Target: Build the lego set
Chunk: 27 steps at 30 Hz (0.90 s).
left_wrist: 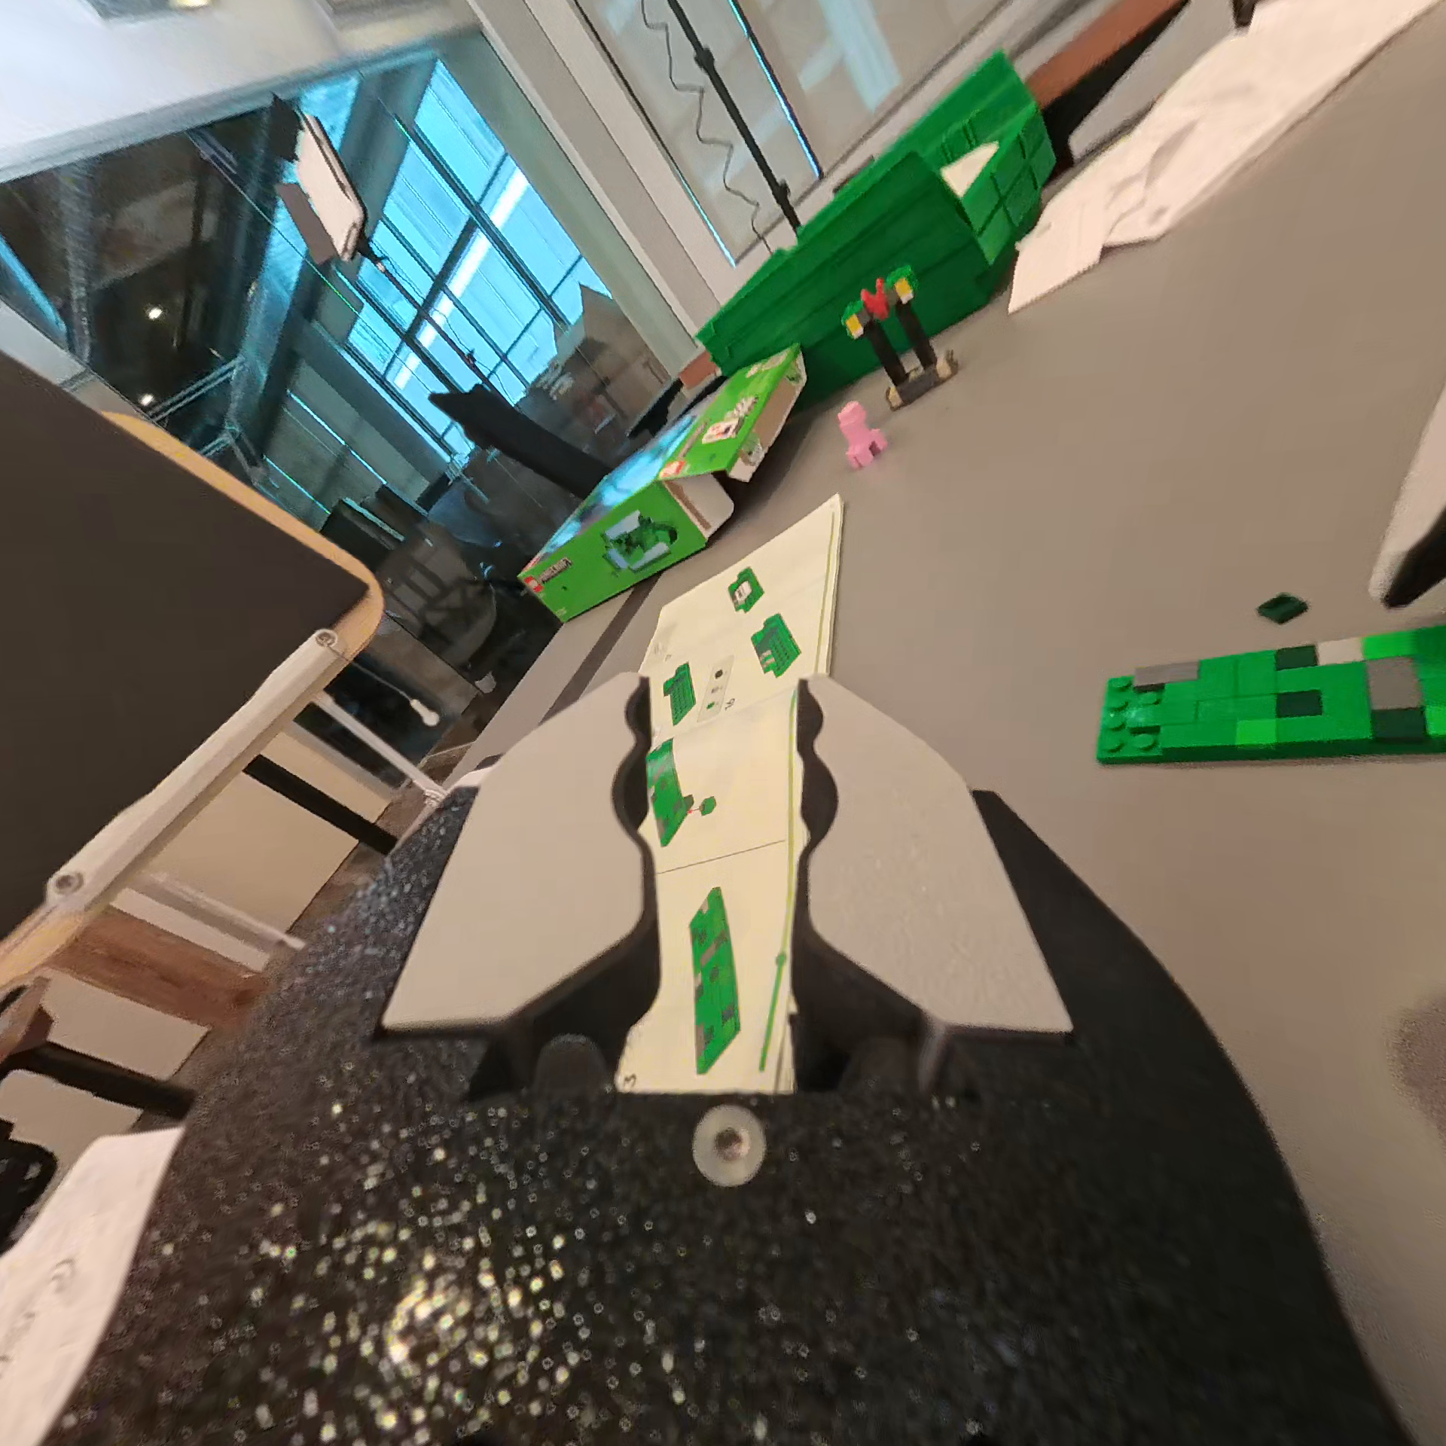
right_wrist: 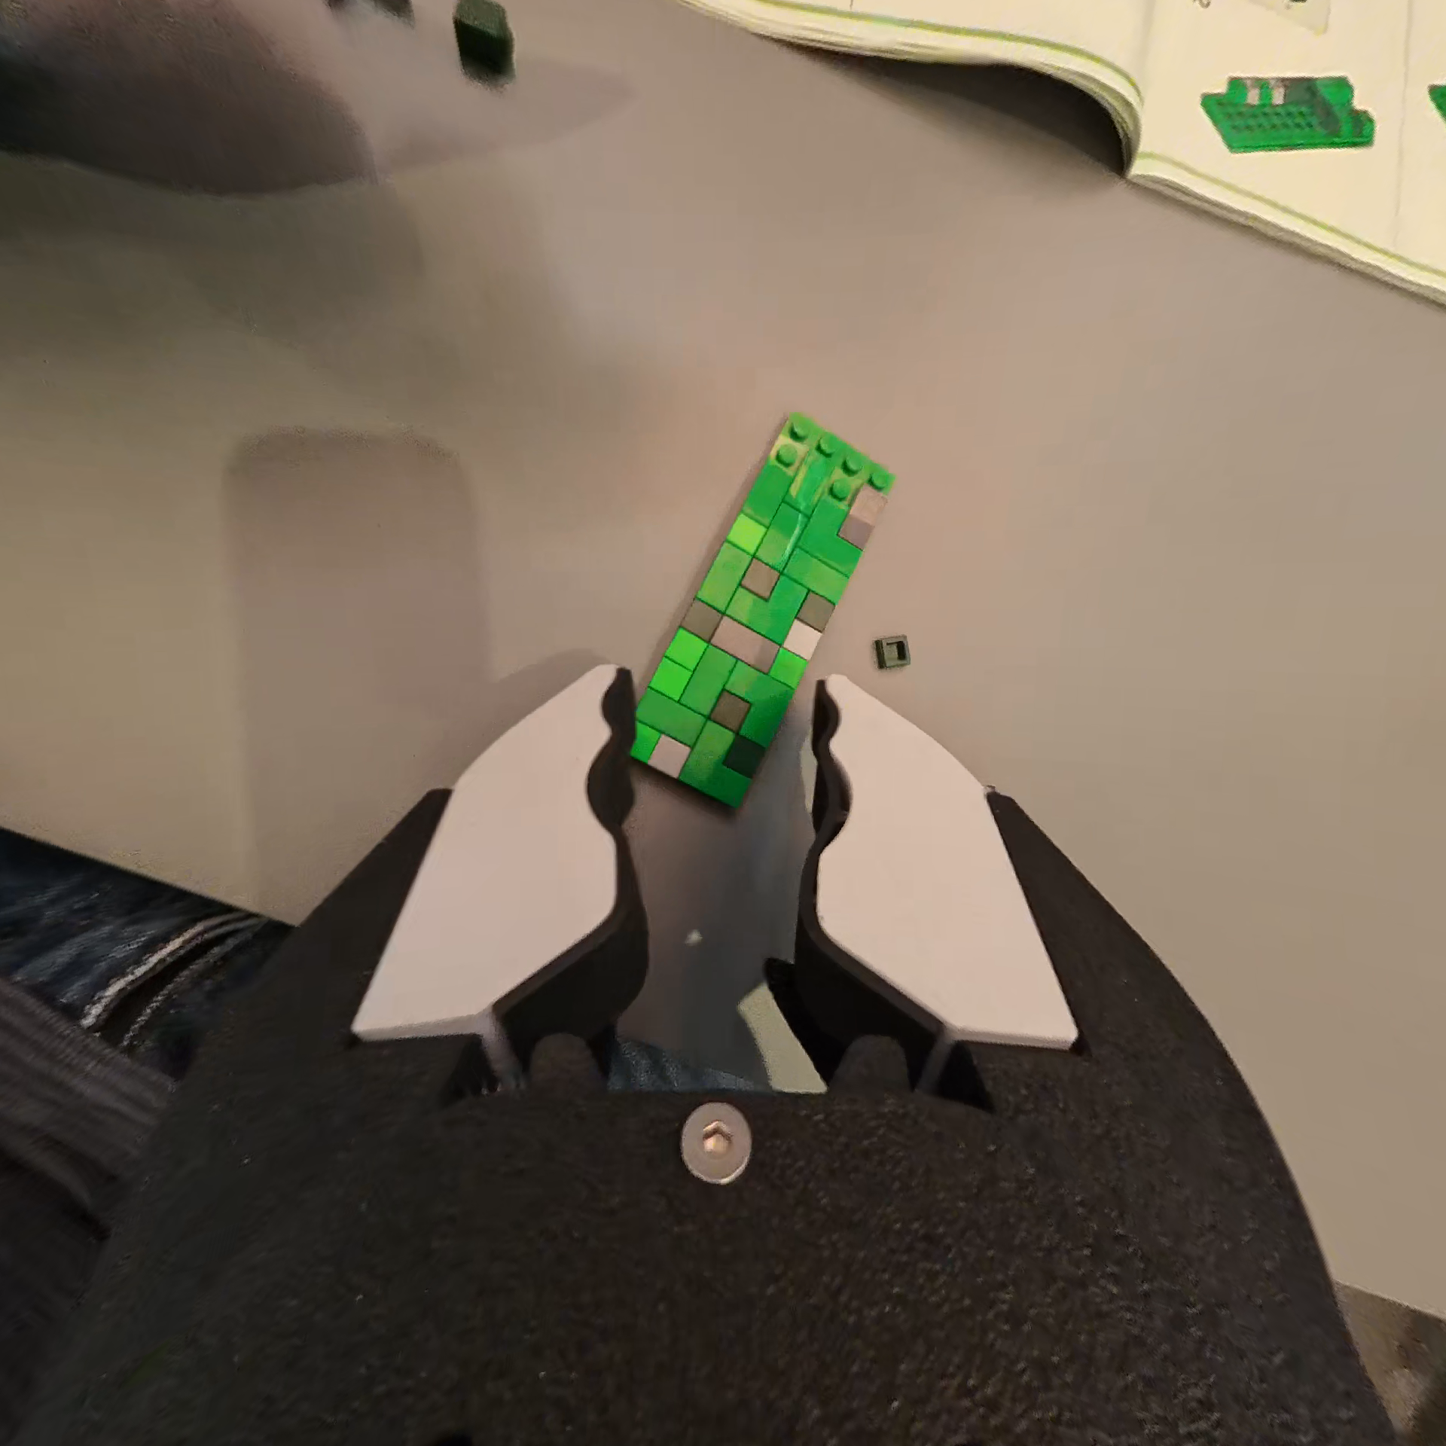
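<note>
A long green plate [right_wrist: 763, 606] tiled in green and grey lies flat on the grey table, with bare studs at its far end. It also shows at the right of the left wrist view [left_wrist: 1283, 708]. My right gripper [right_wrist: 724, 692] is open and empty, hovering over the plate's near end. My left gripper [left_wrist: 724, 692] is open and empty above the open instruction booklet [left_wrist: 751, 626]. A small dark green tile [right_wrist: 893, 652] lies right of the plate, and one shows in the left wrist view [left_wrist: 1283, 608]. The right gripper's finger [left_wrist: 1416, 548] shows at the right edge.
A green set box [left_wrist: 649, 520], green sorting bins [left_wrist: 868, 282], a pink figure [left_wrist: 861, 437] and a small black-pillared build [left_wrist: 908, 336] stand farther back. White sheets [left_wrist: 1221, 133] lie at the far right. A dark brick [right_wrist: 481, 31] lies at the top. The booklet [right_wrist: 1174, 117] lies at the upper right. Left tips to right tips: about 15 cm. My left gripper's tips are some 10 cm from the dark brick [right_wrist: 481, 31].
</note>
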{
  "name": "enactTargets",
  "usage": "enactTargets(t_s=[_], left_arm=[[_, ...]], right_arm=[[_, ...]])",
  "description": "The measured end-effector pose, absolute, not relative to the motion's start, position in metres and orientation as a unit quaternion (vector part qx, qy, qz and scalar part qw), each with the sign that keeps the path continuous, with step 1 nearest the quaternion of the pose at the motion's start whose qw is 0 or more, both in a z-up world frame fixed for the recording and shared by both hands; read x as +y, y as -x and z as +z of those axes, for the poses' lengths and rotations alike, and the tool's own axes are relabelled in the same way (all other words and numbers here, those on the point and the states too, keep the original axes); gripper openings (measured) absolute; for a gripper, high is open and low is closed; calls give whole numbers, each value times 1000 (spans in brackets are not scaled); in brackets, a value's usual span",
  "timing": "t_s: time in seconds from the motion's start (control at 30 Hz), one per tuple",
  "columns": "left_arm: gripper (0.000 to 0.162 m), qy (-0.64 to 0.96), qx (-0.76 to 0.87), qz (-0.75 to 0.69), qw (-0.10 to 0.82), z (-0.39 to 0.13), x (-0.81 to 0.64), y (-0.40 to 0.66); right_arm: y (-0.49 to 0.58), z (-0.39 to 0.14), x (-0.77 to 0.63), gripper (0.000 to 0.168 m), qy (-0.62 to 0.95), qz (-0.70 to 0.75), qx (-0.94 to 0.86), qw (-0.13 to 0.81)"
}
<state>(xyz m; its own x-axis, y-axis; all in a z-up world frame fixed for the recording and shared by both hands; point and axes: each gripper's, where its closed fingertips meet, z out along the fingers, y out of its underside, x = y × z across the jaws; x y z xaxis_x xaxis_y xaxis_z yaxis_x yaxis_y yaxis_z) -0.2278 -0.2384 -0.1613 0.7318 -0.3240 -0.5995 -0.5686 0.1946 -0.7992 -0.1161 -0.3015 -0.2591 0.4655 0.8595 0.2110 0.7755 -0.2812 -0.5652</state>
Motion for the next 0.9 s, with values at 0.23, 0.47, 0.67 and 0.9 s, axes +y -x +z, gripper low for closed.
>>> enactTargets(t_s=[0.23, 0.47, 0.67, 0.9], left_arm=[[32, 648, 264, -20, 714, -155, -240, 254], [34, 667, 240, -59, 703, -163, -235, 260], [31, 667, 268, -48, 693, -169, -236, 252], [28, 671, 274, -61, 686, -172, -236, 249]], right_arm=[[132, -246, -288, 2, 752, 60, -558, 347], [138, -242, -273, 30, 770, 154, -545, 293], [116, -258, -286, 58, 851, 177, -445, 213], [120, -261, -278, 52, 846, 135, -459, 234]])
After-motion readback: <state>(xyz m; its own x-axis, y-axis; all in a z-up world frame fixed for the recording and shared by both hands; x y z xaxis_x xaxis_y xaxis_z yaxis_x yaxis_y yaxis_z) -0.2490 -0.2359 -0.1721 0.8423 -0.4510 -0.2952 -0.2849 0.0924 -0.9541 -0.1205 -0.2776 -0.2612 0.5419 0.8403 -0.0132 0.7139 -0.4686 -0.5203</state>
